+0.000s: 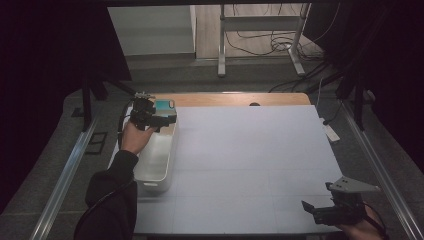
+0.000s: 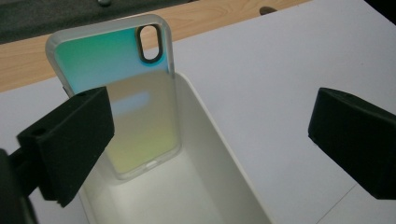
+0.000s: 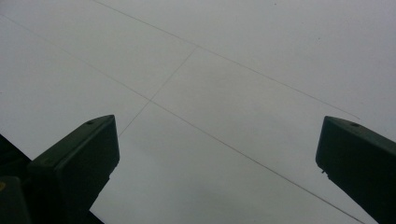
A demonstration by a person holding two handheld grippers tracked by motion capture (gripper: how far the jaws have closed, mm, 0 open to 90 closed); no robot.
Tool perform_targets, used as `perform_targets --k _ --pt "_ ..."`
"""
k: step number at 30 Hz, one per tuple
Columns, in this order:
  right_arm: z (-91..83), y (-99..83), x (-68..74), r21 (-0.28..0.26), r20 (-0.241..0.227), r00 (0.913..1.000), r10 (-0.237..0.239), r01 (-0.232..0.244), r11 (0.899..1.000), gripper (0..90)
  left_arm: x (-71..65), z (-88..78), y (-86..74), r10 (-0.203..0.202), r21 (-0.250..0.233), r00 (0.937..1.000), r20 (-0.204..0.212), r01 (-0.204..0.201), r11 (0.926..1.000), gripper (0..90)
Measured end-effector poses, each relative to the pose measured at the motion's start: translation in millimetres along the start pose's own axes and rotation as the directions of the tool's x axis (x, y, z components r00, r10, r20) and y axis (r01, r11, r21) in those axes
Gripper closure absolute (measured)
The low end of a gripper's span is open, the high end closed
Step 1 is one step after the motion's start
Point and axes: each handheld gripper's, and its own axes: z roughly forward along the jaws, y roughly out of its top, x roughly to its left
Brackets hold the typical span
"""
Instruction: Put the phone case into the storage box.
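A phone case [image 2: 121, 93] with a blue-green to yellow sheen and a clear rim stands tilted in a white bin [image 2: 219, 154], leaning on its far end wall. In the high view the case [image 1: 165, 105] pokes above the bin [image 1: 155, 176] at the table's left. My left gripper [image 1: 150, 118] hovers over the bin's far end. It is open [image 2: 210, 144]: the jaws stand wide apart, and the case sits past the left jaw with no pad pressing on it. My right gripper [image 1: 312, 210] rests low at the table's near right, open [image 3: 217, 163], over bare white surface.
A white sheet [image 1: 250, 150] with faint grid lines covers the table, and a strip of bare wood [image 1: 235, 99] shows along the far edge. Metal rails [image 1: 70, 170] run down both sides. A stand's legs and cables [image 1: 260, 45] are on the floor beyond.
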Motion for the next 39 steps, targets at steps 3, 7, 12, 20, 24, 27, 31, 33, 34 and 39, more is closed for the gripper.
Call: perform_targets --k 3,7,12,20,24,27,31,33,34,39 --pt "0.0 0.0 0.0 0.001 0.001 1.0000 0.000 0.000 1.000 0.0 -0.3 -1.4 -1.6 0.008 -0.003 1.0000 -0.005 -0.008 1.0000 0.1" --pt "0.1 0.0 -0.2 0.001 0.001 1.0000 0.001 -0.001 1.000 0.0 -2.2 -3.5 -3.3 0.032 -0.009 0.9994 -0.012 -0.032 0.9994 0.0" --pt "0.2 0.1 0.0 0.002 0.002 1.0000 0.000 0.000 1.000 0.0 -6.0 -7.8 -5.7 0.055 -0.021 0.9983 -0.018 -0.056 0.9982 0.0" --pt "0.4 0.2 0.2 0.004 0.003 1.0000 -0.001 0.001 1.000 0.0 -9.4 -13.8 -9.6 0.074 -0.034 0.9972 -0.015 -0.074 0.9967 0.0" --pt "0.3 0.2 0.2 0.005 0.003 1.0000 0.000 0.000 1.000 0.0 -10.6 -16.3 -12.1 0.077 -0.032 0.9969 -0.013 -0.078 0.9965 0.0" --pt "0.4 0.2 0.2 0.005 0.003 1.0000 0.000 0.000 1.000 0.0 -11.3 -17.9 -13.4 0.078 -0.036 0.9968 -0.015 -0.079 0.9962 0.0" --pt "0.5 0.2 0.3 0.006 0.003 1.0000 -0.001 0.001 1.000 0.0 -12.5 -20.4 -15.5 0.081 -0.053 0.9967 -0.007 -0.081 0.9953 0.0" --pt "0.5 0.2 0.3 0.006 0.003 1.0000 0.000 0.000 1.000 0.0 -12.7 -21.1 -16.0 0.086 -0.055 0.9963 -0.006 -0.086 0.9948 0.0" --pt "0.5 0.2 0.3 0.006 0.004 1.0000 0.000 0.000 1.000 0.0 -13.2 -21.5 -16.6 0.087 -0.056 0.9962 -0.005 -0.087 0.9946 0.0" --pt "0.7 0.2 0.2 0.007 0.003 1.0000 -0.002 0.002 1.000 0.0 -15.2 -23.7 -18.4 0.095 -0.058 0.9955 -0.001 -0.095 0.9938 0.0"
